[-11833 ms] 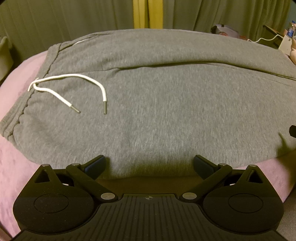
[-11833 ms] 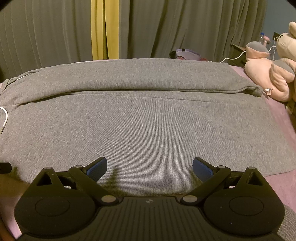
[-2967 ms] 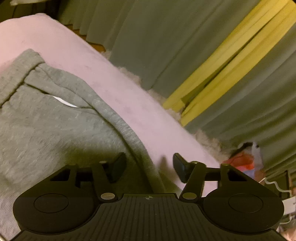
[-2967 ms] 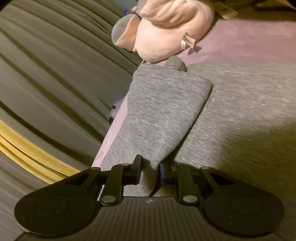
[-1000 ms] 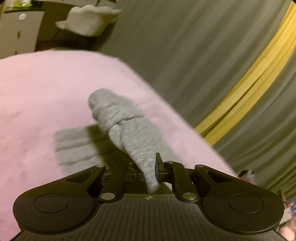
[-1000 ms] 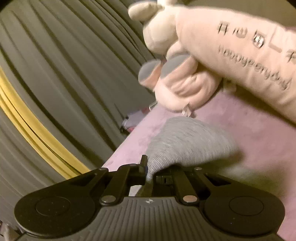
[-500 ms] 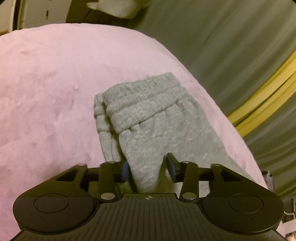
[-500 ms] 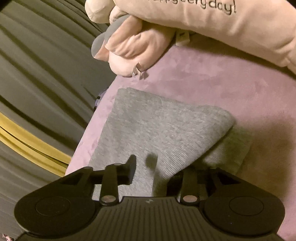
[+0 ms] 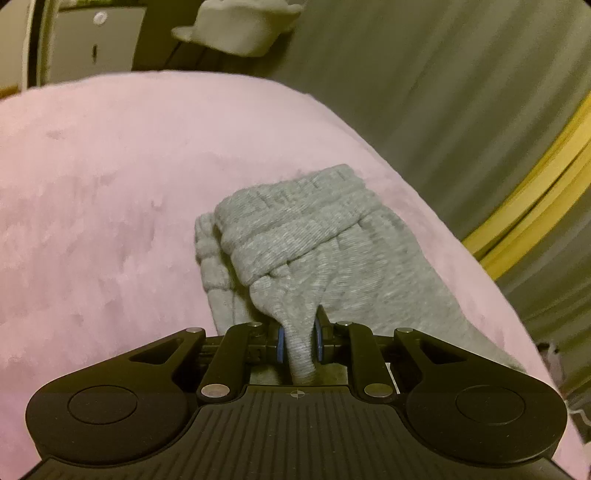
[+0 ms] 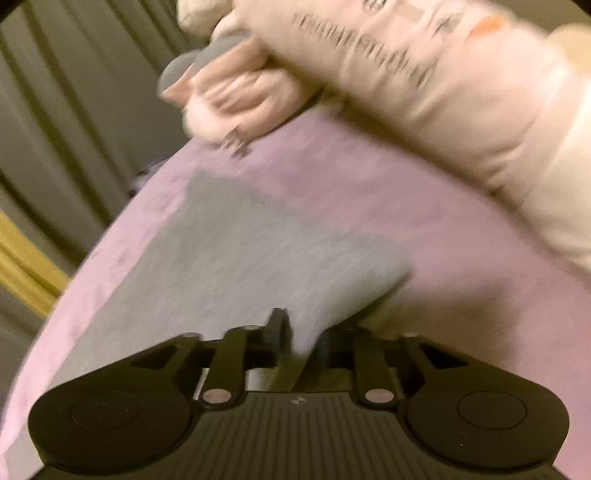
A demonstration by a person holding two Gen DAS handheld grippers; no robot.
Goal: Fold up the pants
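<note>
The grey sweatpants (image 9: 314,236) lie on the pink bed cover (image 9: 92,206). In the left wrist view their ribbed waistband end is bunched, and my left gripper (image 9: 299,339) is shut on a pinched fold of it. In the right wrist view, which is blurred by motion, the leg end of the pants (image 10: 251,251) lies flat on the pink cover (image 10: 461,295). My right gripper (image 10: 301,332) has its jaws close together with a fold of grey cloth between them.
A large pink plush toy (image 10: 406,74) lies just beyond the leg end. Green curtains with a yellow stripe (image 9: 524,229) hang along the bed's far side. A pale object (image 9: 240,26) and a cabinet (image 9: 92,44) stand past the bed's end.
Half a second ago both grippers were partly open over the cloth. Now both have closed on a fold of the pants, and the right wrist view has turned blurry with motion.
</note>
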